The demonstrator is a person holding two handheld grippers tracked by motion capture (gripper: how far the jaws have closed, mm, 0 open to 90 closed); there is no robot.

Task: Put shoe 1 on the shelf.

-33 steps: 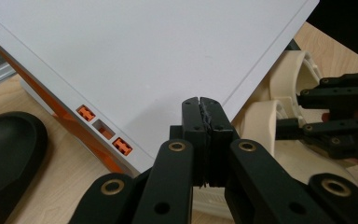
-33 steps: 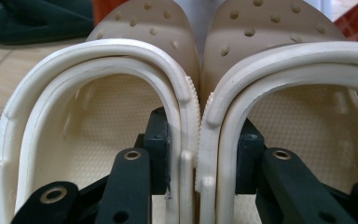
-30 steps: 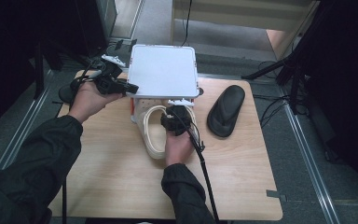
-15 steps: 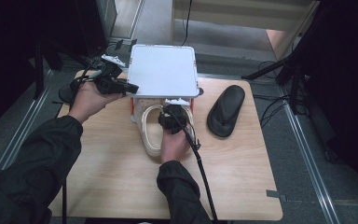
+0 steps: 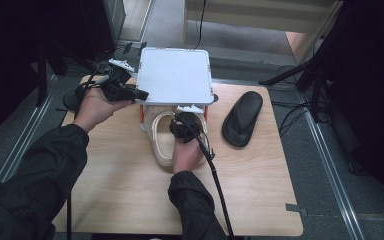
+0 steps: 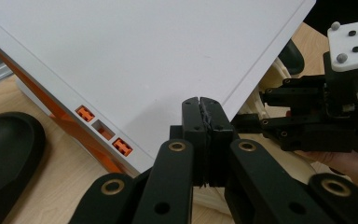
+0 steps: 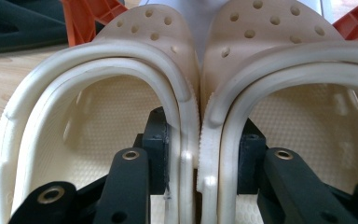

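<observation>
Right gripper (image 5: 184,125) has one jaw down inside each of the two cream clogs (image 5: 172,135), so it's pinching their inner side walls together between its pads; in the right gripper view you can see the two walls squeezed side by side between the black jaws, left clog (image 7: 98,140) and right clog (image 7: 298,130) both showing their bumpy footbeds and the holes up at the toes. That pair sits around the middle of the wooden table (image 5: 260,200), toes tucked under the near edge of the white lid (image 5: 176,75), which rests on a box with orange sides (image 5: 141,117). Left gripper (image 5: 130,92) is up at the left edge of that lid, jaws pressed fully together, tips right against the edge; the left gripper view shows the closed tips (image 6: 203,116) in front of the white panel (image 6: 135,60), though it's hard to say whether anything is actually caught between them. Same view shows orange clips (image 6: 103,130) along the lid's side and the other gripper further off to the right. One black slipper (image 5: 243,117) lies right of the box, well apart from the clogs, sole down, and another dark shoe (image 5: 72,100) sits at the far left edge behind the left hand (image 5: 95,107).
</observation>
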